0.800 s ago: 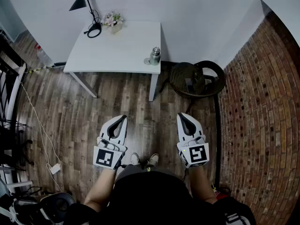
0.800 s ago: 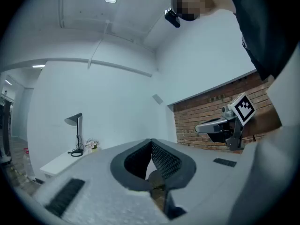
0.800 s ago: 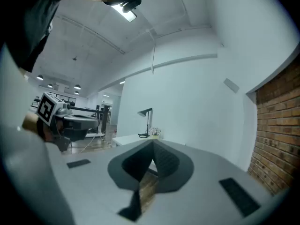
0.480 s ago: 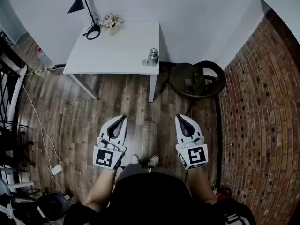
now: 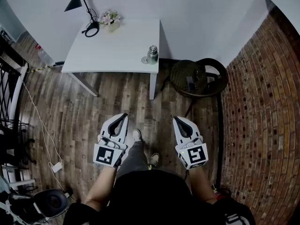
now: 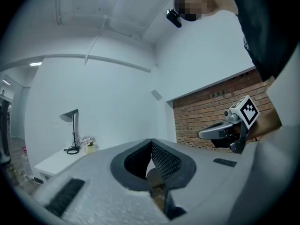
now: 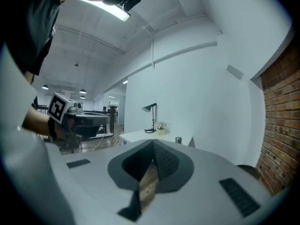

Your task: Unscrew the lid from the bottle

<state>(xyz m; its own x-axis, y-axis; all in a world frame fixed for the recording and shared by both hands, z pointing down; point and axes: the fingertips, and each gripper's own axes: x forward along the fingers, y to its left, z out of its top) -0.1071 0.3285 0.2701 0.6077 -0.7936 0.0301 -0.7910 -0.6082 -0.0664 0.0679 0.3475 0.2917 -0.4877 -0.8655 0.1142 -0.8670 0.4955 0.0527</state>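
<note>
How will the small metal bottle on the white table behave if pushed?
The small grey metal bottle looks rigid and smooth, so probably slippery. Upright and narrow near the corner of the white table, it might tip.

A white table point(image 5: 112, 48) bears a metal bottle point(image 5: 153, 54) at its right edge, a black lamp point(image 5: 77, 3) and flowers point(image 5: 111, 19).

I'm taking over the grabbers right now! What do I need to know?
Left gripper: fingers shut, empty, held out over the floor.
Right gripper: fingers shut, empty too.
Bottle: upright near the table's front right corner; lid looks on.
Done: nothing yet; both grippers are well short of the table.
Left: walk up, hold the bottle with one gripper, then unscrew the lid with the other.
</note>
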